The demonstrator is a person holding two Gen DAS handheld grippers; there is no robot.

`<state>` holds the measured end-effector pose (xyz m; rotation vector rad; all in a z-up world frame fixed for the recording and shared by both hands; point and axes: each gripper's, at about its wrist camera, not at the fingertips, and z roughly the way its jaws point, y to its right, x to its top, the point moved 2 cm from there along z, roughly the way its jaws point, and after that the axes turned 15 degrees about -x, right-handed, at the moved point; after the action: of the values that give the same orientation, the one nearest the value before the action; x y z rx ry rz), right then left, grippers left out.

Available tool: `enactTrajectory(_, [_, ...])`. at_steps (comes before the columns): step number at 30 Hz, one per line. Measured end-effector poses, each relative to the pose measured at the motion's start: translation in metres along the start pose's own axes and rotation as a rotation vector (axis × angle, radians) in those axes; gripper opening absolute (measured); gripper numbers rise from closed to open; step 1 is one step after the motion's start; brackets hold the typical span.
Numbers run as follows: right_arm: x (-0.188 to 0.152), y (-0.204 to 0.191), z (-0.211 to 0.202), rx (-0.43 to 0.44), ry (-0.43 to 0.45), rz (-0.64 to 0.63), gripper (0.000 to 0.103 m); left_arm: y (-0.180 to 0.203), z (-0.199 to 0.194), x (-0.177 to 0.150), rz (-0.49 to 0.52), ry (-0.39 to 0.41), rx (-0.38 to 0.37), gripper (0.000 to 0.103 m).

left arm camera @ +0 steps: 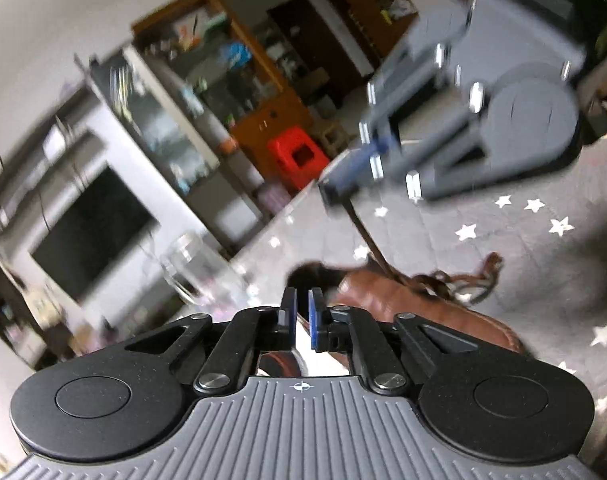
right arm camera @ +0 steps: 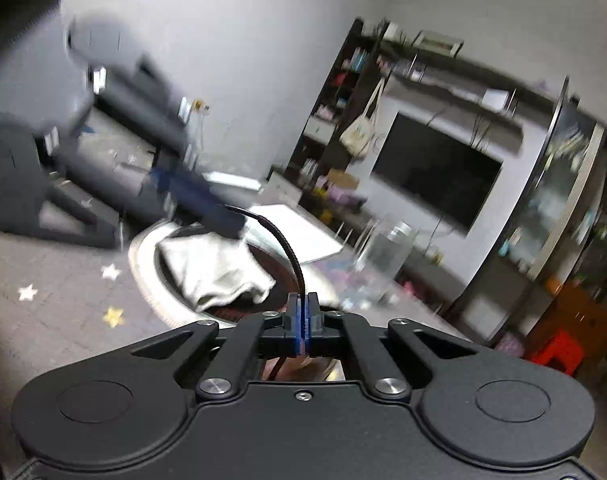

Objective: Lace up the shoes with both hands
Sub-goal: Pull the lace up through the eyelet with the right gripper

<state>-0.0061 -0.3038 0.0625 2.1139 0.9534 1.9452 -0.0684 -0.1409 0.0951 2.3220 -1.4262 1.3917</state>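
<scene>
A brown leather shoe (left arm camera: 403, 300) lies on a grey star-patterned cloth (left arm camera: 503, 240), just beyond my left gripper (left arm camera: 302, 300). The left jaws stand a small gap apart, with nothing clearly held between them. My right gripper (left arm camera: 335, 190) hovers above the shoe, shut on a dark brown lace (left arm camera: 367, 240) that runs taut down to the shoe. In the right wrist view my right gripper (right arm camera: 302, 304) is shut on the dark lace (right arm camera: 287, 248), which curves up toward the left gripper (right arm camera: 223, 216). Both views are motion-blurred.
A white-rimmed round bowl (right arm camera: 143, 280) with a grey cloth (right arm camera: 215, 272) in it sits on the star cloth. A clear glass jar (left arm camera: 191, 272) stands near the table edge. A red stool (left arm camera: 299, 160), shelves and a dark TV (right arm camera: 435, 168) fill the room behind.
</scene>
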Motion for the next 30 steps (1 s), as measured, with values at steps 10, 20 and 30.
enactTrajectory(10, [0.032, 0.031, -0.019, -0.104, 0.107, -0.054, 0.001, -0.026, 0.042, -0.002, -0.28, -0.06, -0.074, 0.031])
enactTrajectory(20, [0.022, 0.032, -0.009, -0.102, 0.097, -0.043, 0.002, -0.031, 0.05, -0.021, -0.34, -0.116, -0.055, 0.025])
enactTrajectory(30, [0.004, 0.014, 0.001, -0.065, 0.05, -0.11, 0.002, -0.036, 0.025, -0.025, -0.381, -0.091, -0.084, 0.026])
